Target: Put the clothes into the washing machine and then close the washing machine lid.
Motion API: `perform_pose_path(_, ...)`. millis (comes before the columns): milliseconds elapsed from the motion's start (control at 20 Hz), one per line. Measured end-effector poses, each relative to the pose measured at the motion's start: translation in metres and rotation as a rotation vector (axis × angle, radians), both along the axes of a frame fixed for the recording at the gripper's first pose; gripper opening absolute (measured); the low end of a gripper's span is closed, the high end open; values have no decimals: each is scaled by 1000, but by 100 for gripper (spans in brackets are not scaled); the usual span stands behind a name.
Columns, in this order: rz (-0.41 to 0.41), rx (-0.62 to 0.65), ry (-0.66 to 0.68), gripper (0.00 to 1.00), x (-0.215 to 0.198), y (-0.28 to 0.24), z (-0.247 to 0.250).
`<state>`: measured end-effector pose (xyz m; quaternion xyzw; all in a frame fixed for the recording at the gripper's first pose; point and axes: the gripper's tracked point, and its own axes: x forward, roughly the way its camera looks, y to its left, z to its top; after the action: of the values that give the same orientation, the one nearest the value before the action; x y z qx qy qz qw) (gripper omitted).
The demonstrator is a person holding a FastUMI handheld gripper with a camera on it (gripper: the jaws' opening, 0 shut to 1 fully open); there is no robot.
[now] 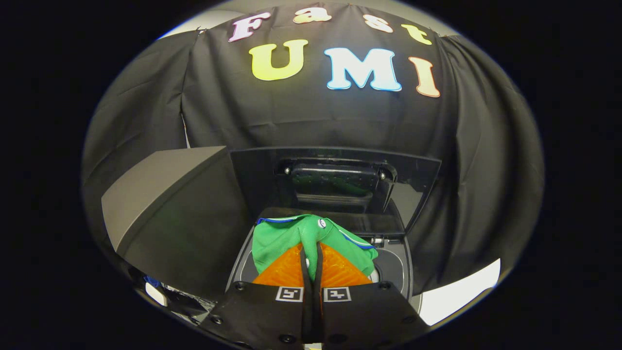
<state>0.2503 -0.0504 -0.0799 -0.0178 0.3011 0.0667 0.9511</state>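
Black cloth wall behind the open washing machine [396, 265]; the gripper [312, 260] clenches a green shirt [291, 233] between its 2 fingers (bunched, no clear long axis)

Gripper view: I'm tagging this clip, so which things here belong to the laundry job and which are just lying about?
Belongs to the job:
- green garment, pinched between the shut tongs
- washing machine, opening just beneath the garment
- washing machine lid, raised upright behind the opening

Just lying about:
- grey box, beside the machine
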Motion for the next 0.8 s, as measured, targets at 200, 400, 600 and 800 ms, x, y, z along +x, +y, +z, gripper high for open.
perform_pose_path(200, -5, -29, 42, 2, -2, -4, -27)
perform_pose_path(400, -35, -15, 103, 2, -7, -9, -51)
perform_pose_path(600, -49, -18, 150, 4, -15, -9, -69)
perform_pose_path(800, -58, -19, 175, 14, -17, -15, -77)
